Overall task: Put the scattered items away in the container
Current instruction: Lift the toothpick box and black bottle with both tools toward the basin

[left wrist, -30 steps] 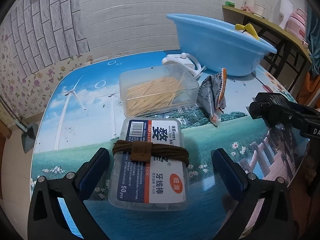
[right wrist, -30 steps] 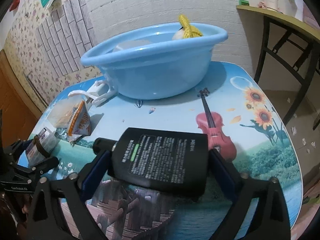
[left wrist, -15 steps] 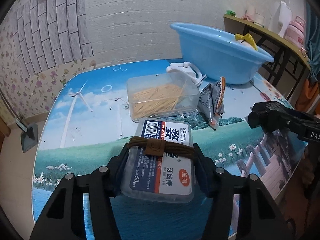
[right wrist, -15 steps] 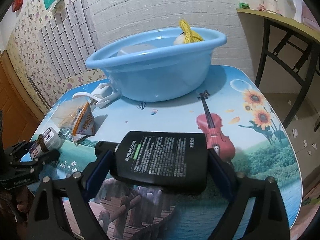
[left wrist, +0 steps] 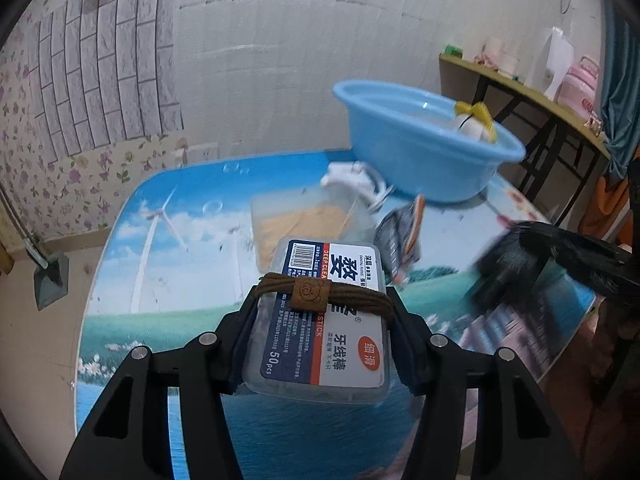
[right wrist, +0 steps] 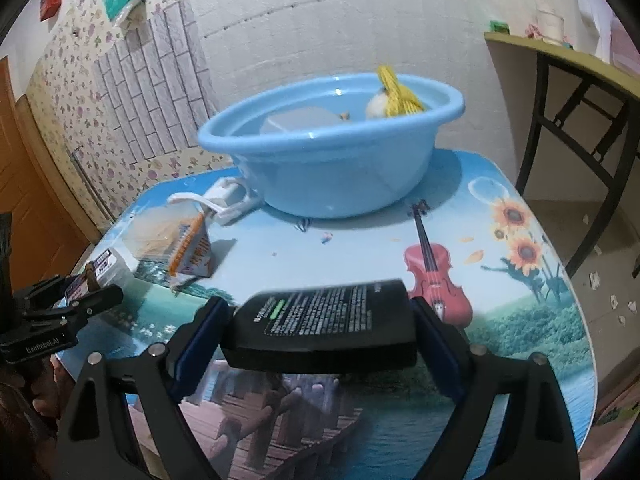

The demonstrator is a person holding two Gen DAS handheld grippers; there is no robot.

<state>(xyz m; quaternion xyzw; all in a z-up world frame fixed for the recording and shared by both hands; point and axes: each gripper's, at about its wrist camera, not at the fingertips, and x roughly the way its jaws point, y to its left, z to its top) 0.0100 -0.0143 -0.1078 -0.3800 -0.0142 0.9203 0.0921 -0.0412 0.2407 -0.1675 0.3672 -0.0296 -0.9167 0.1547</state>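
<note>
One basin [right wrist: 332,168], perhaps five loose items.

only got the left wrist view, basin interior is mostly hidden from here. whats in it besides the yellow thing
Observer: The right wrist view shows a pale grey boxy item lying in the blue basin beside the yellow mesh item.
Operator: right side is a blur for me, whats that gripper doing
Observer: The right gripper has just been closing; its pads now press the sides of a flat black bottle.
Operator: which face of it is up
Observer: The face with small white print and a green bar.
</note>
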